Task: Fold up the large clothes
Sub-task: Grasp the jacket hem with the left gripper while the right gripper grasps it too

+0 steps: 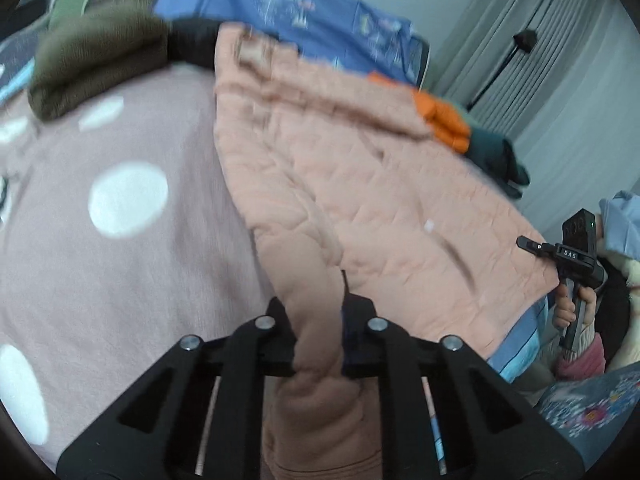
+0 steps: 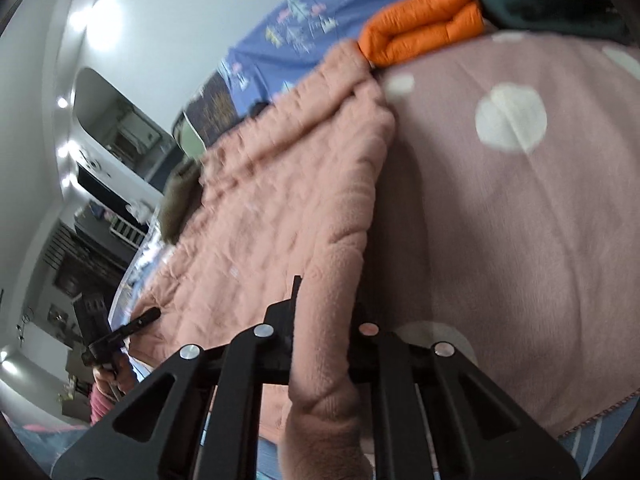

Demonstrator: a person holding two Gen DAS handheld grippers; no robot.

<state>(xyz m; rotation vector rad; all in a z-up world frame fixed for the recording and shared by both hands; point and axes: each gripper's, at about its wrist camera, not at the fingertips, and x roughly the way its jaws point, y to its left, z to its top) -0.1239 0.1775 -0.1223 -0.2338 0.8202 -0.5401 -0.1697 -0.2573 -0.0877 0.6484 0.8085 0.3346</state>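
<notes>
A large peach fleece garment (image 1: 360, 184) lies spread over a pink blanket with white dots (image 1: 120, 200). My left gripper (image 1: 318, 308) is shut on a bunched edge of the garment, which passes between its fingers. In the right wrist view the same garment (image 2: 280, 200) stretches away, and my right gripper (image 2: 324, 312) is shut on another edge of it. The right gripper also shows in the left wrist view (image 1: 576, 256) at the far right, held by a hand. The left gripper shows in the right wrist view (image 2: 116, 332) at the lower left.
Folded clothes lie at the blanket's far side: an orange puffy piece (image 1: 444, 120) (image 2: 424, 20), a dark teal piece (image 1: 496, 156) and an olive-brown piece (image 1: 100, 64). A blue patterned sheet (image 1: 300, 4) lies beyond. Grey curtains (image 1: 560, 60) hang behind.
</notes>
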